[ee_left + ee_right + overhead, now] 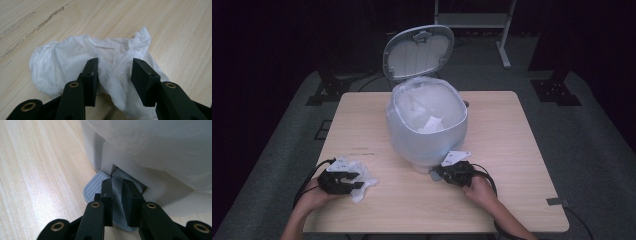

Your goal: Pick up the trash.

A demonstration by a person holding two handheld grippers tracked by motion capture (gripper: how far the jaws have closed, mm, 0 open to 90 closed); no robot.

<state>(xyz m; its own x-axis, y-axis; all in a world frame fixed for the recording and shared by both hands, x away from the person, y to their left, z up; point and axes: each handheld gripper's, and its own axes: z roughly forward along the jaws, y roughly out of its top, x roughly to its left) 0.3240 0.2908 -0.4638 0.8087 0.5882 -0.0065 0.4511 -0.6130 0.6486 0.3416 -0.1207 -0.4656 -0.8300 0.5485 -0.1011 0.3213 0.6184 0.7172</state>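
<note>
The tabletop (512, 150) carries a pedal bin (427, 127) at its middle, lid (418, 50) thrown back and a white liner bag (424, 107) over the rim, with a scrap of paper already inside. The right gripper (447, 172) sits at the bin's near foot; in the right gripper view its jaws stand close together with their tips on the grey ribbed pedal (93, 188), apparently pressing it down, which would be what holds the lid up. They grip nothing.

The crumpled tissue (357, 177) lies well to the left of the bin, near the front edge, directly under the left gripper (343, 181). In the left gripper view the tissue (75, 57) spreads ahead of and beneath the jaws, a raised fold running up between them. The jaws stand partly apart and straddle that fold, the pads not yet plainly pinching it. The left hand is therefore the one placed for the pickup, and the open mouth of the bin lies up and to its right.
</note>
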